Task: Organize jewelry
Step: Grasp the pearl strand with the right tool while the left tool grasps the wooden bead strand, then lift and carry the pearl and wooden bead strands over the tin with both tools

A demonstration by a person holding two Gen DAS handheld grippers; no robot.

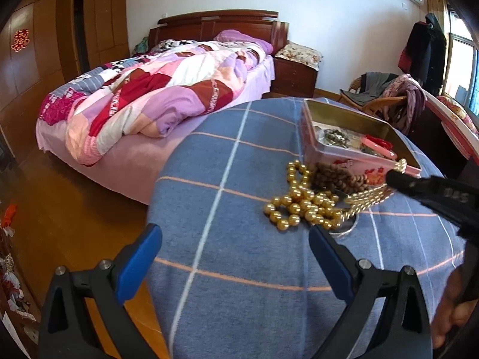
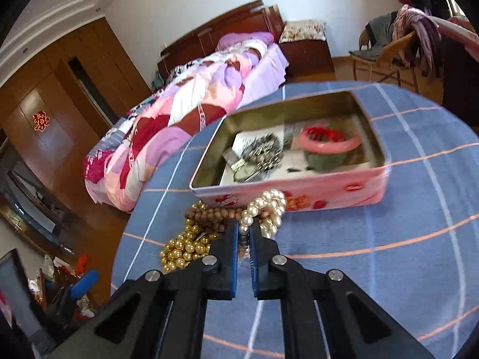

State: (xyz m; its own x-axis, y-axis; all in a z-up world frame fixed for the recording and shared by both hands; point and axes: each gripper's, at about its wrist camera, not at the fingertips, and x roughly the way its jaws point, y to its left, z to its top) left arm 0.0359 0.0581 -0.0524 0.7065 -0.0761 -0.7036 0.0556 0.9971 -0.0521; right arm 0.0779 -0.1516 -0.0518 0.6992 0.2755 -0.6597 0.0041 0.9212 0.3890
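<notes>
Right claw [image 2: 244,233] clamped on white pearl strand [image 2: 266,209], strand trailing lengthwise toward pink tin [image 2: 299,191]; left claw [image 1: 236,239] apart

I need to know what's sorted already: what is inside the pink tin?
Inside the pink tin: a pink bangle around red pieces, a dark green item beneath, silvery jewelry on pale paper. Whatever lies under these is hidden.
</notes>
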